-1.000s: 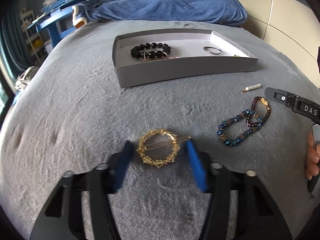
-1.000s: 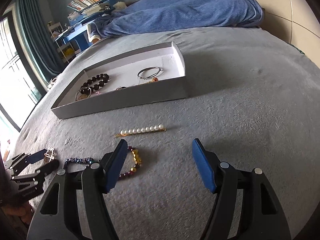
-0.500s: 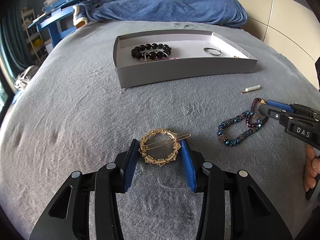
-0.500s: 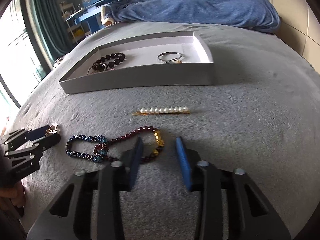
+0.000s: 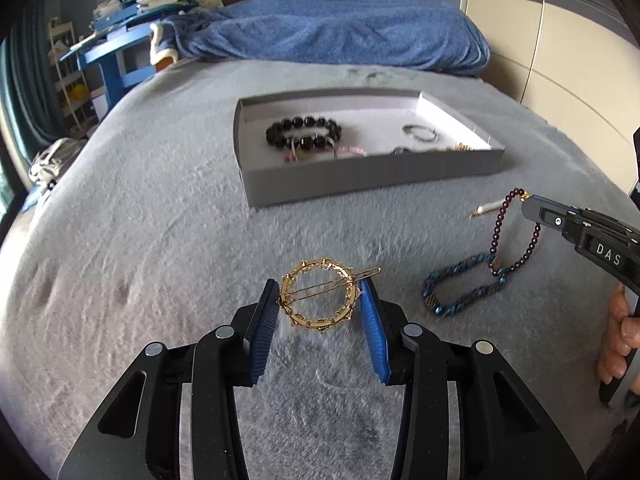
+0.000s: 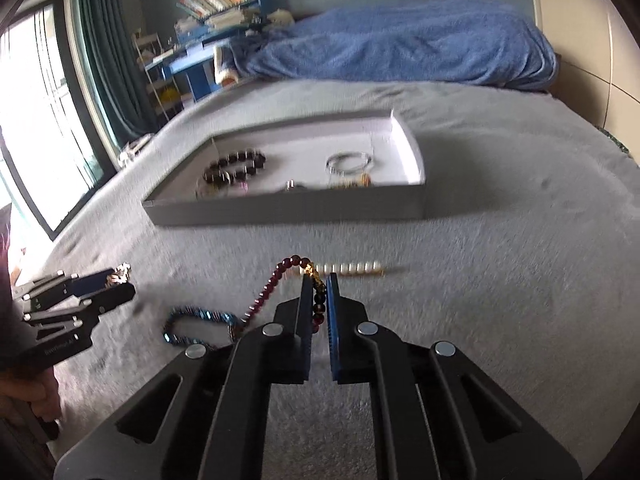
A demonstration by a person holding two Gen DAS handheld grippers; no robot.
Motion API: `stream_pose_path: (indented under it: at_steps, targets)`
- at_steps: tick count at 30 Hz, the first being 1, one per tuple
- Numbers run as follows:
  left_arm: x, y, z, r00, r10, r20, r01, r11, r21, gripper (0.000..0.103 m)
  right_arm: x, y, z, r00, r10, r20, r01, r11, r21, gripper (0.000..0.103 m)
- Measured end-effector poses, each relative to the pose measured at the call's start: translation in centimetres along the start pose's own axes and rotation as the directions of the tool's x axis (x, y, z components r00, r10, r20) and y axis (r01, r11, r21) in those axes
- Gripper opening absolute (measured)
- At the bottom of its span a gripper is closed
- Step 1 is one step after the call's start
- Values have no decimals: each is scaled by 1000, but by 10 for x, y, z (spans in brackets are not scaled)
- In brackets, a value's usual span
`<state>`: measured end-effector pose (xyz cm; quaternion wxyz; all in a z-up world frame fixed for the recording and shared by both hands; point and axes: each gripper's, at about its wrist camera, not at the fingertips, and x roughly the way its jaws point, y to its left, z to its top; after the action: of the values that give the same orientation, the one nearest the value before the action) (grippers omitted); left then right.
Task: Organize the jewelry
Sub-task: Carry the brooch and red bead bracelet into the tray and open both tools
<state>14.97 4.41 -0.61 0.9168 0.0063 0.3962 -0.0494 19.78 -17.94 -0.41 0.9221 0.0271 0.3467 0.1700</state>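
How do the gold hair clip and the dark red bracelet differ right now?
The gold hair clip is a rigid ring lying flat on the grey blanket; the dark red bracelet is a limp bead strand, one end lifted. The clip sits between the left gripper pads; the bracelet is pinched in the shut right gripper. Neither is in the tray.

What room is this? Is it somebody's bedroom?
Most likely a bedroom. The jewelry lies on a bed with a grey blanket, a rumpled blue blanket is bunched at the far end, and a blue shelf of books stands by the curtained window.
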Motion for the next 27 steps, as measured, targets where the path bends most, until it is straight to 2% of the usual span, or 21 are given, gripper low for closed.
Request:
stream_pose_path:
  at_steps: [5, 12, 27]
  targets:
    - [-5, -1, 8, 1000, -6, 28, 6, 1000, 4, 42, -15, -3, 14, 998, 19, 59, -21, 1000, 23, 6]
    - [-6, -2, 26, 998, -2, 60, 0, 999, 36, 42, -24, -8, 29, 994, 38, 98, -42, 998, 41, 6]
    - [6, 0, 58, 997, -27, 77, 23, 998, 54, 42, -16, 2, 52, 991, 59, 119, -59, 998, -5, 6]
